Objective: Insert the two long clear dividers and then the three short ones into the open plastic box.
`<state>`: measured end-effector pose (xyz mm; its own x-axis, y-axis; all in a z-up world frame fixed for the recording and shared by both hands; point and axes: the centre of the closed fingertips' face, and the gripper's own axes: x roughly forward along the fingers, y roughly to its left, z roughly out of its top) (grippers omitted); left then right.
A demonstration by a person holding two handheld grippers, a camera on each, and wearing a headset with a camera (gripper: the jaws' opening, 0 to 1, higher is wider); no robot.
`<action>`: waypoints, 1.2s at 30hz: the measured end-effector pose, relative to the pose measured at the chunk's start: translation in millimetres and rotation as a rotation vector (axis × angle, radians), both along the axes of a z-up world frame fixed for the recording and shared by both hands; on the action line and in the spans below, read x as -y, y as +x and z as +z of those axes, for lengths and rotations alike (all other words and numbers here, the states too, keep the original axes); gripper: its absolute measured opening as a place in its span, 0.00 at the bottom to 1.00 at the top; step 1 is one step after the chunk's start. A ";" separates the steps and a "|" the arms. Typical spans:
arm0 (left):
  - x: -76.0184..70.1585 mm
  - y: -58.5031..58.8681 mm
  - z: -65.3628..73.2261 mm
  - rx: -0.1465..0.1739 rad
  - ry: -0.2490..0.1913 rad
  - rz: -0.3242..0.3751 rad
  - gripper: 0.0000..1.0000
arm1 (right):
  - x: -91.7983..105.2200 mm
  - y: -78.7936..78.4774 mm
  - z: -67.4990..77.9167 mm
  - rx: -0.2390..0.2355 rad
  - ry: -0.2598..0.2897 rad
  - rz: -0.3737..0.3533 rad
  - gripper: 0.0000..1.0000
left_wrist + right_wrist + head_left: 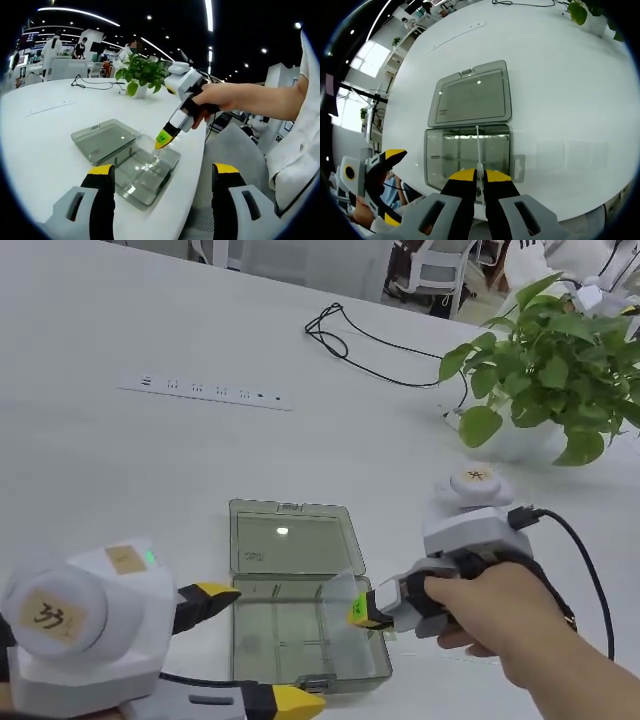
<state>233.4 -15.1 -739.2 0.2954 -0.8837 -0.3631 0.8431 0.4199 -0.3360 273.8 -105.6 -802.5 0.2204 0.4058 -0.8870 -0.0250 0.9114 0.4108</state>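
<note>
- Right tongs (pixel 478 172) are clamped together on a thin clear plastic divider (pixel 477 145), which reaches into the base of the smoky translucent plastic box (pixel 310 680).
- Left tongs (pixel 164 170) are apart and hold nothing, just beside the box.
- Its lid (pixel 295 540) lies open flat on the white surface (pixel 120 460).

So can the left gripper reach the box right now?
Probably yes. The left gripper is open and points at the box, close by, with nothing between. The right gripper holds a clear divider at the box, so that spot is taken.
</note>
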 end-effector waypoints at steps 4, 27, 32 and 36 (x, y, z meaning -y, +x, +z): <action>0.0 -0.1 -0.2 -0.001 0.000 0.000 0.80 | -1.6 0.1 1.3 0.002 0.001 0.003 0.06; 0.5 0.5 -2.2 -0.010 -0.008 0.003 0.80 | -4.4 4.0 7.6 -0.006 0.018 0.006 0.06; 1.1 0.7 -2.2 -0.011 -0.008 0.002 0.80 | -4.6 3.5 7.1 -0.006 0.015 0.012 0.06; 0.2 1.1 -2.8 -0.010 -0.005 0.005 0.80 | -3.9 3.4 6.4 0.000 0.010 0.017 0.06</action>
<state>234.5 -15.3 -742.0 0.2959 -0.8842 -0.3615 0.8374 0.4222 -0.3471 277.2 -101.8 -796.1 0.2131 0.4186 -0.8828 -0.0407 0.9066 0.4200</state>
